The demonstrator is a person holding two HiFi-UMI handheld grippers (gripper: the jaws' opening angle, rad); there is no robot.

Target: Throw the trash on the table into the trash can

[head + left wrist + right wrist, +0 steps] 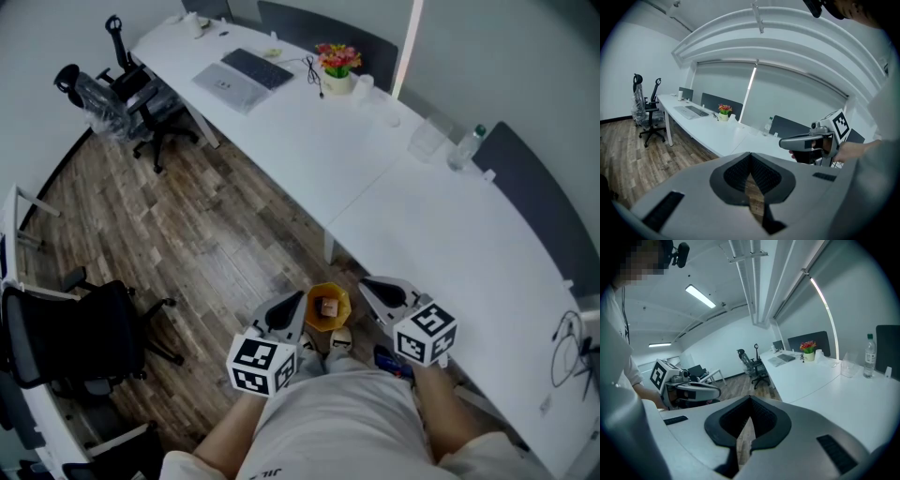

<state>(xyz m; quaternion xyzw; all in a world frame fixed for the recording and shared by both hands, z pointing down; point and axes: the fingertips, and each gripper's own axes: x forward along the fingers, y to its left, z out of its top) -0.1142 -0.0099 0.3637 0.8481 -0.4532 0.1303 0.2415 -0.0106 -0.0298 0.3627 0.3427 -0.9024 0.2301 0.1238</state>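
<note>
- Table [422, 234]: long. The likely remaining trash, a clear plastic cup [427, 141] and a bottle [466, 147], sits on it well away from the can. Laptop [242, 75] and flower pot [337, 67] are also up there, so a wrong pick is possible.
- Trash can [344, 305]: on the floor between both grippers, with one brownish piece [326, 307] inside. It's small and looks light, so a knock from either gripper could tip it.
- Left gripper [751, 157], right gripper [749, 401]: both clenched, nothing in the jaws. Reaching in without opening first would shove items instead of gripping them.
- Bottle: upright and round. An off-centre pinch could topple it and let it roll off the edge.
- Cup: looks thin, so it may crumple or slip out.
</note>
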